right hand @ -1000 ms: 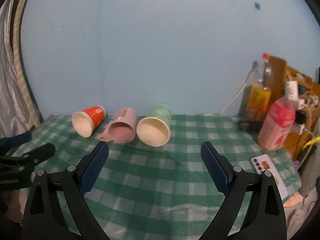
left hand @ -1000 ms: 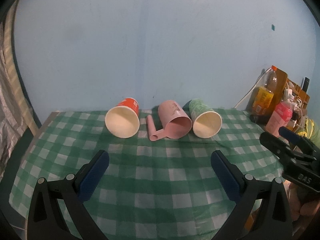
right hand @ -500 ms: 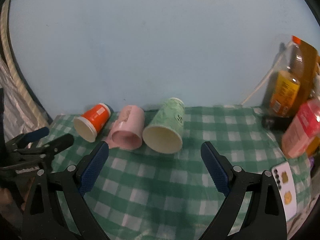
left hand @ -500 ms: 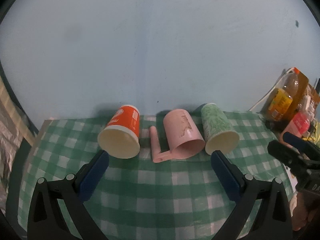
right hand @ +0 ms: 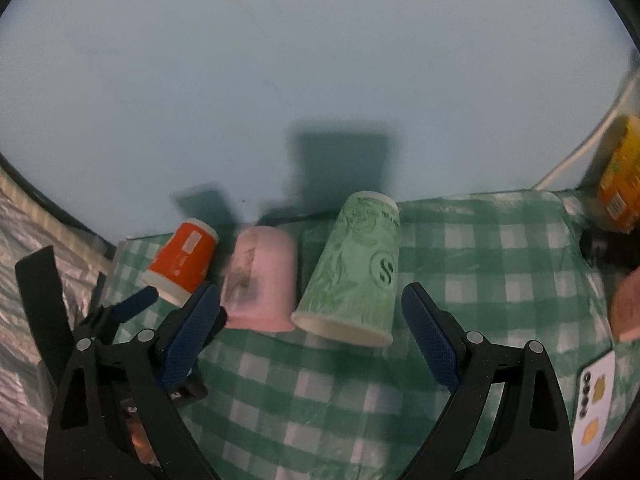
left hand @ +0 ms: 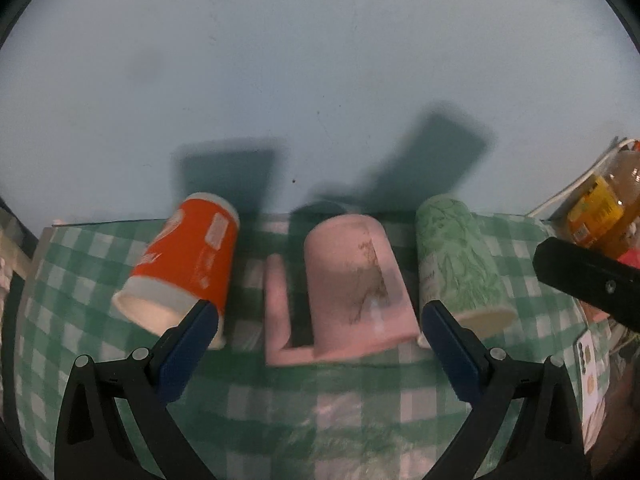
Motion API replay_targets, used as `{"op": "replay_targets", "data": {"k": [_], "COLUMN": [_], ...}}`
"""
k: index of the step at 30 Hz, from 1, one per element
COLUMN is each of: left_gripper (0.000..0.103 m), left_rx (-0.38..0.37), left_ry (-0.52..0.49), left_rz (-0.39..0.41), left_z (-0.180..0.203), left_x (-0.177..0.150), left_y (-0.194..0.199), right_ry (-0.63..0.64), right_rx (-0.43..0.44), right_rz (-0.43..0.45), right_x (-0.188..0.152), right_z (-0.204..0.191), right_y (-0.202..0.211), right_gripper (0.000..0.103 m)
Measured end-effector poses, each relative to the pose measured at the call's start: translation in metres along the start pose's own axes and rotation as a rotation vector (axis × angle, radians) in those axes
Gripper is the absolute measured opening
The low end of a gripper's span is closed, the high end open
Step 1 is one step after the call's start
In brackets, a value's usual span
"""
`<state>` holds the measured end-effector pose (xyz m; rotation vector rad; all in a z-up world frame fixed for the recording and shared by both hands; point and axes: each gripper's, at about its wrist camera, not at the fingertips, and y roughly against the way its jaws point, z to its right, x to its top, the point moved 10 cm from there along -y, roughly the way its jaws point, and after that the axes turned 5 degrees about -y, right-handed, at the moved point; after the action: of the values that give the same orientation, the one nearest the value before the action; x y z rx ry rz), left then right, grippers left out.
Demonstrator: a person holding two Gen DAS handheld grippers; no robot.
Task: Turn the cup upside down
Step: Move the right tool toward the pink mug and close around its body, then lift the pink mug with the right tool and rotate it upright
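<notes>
Three cups lie on their sides in a row on the green checked tablecloth [left hand: 340,408], mouths toward me: an orange paper cup [left hand: 184,268], a pink handled mug [left hand: 356,284] and a green paper cup [left hand: 460,264]. My left gripper [left hand: 316,340] is open above and in front of the pink mug, its fingers either side of it. My right gripper [right hand: 312,332] is open just in front of the green cup [right hand: 356,276]; the pink mug [right hand: 262,276] and the orange cup [right hand: 184,258] lie to its left.
A blue wall rises right behind the cups. An orange drink bottle [left hand: 600,208] stands at the far right with a white cable. A phone [right hand: 596,400] lies near the table's right edge. The left gripper's body [right hand: 120,320] shows at the left of the right wrist view.
Both grippers have moved forward and down toward the cups, which now fill more of each view. The cups have not moved. Both grippers stay open.
</notes>
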<state>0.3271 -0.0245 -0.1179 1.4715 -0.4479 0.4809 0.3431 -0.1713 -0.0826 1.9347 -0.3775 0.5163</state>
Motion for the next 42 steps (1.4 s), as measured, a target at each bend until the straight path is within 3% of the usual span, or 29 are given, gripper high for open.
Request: {"op": "replay_targets", "data": {"k": [11,14,17,25,35,42], "left_gripper": [0.096,0.083,0.077,0.076,0.074,0.074], "left_rx": [-0.039,-0.046,-0.065,-0.083,-0.065,-0.050], "left_ry": [0.045,0.041,0.040,0.037,-0.028,-0.088], "left_rz": [-0.127,-0.161,-0.203,-0.255,-0.235,-0.189], "left_z": [0.009,0.012,0.015,0.013,0.026,0.035], "left_x": [0.012,0.010,0.008,0.004,0.001,0.001], "left_y": [-0.047,-0.055,-0.064,-0.081,-0.080,-0.048], "right_ry": [-0.022,-0.020,-0.026,-0.053,-0.050,-0.038], "right_rx": [-0.017,-0.021,-0.016,-0.010,0.006,0.026], "right_rz": [-0.025,-0.026,-0.028,-0.037,-0.036,-0.005], "right_x": [0.012,0.011,0.011,0.006,-0.002,-0.003], "right_z": [0.012,0.014,0.016,0.028,0.026,0.016], "right_y": [-0.021,-0.022,-0.024,-0.027,-0.020,-0.002], "right_gripper": [0.092,0.092,0.092,0.092,0.092,0.092]}}
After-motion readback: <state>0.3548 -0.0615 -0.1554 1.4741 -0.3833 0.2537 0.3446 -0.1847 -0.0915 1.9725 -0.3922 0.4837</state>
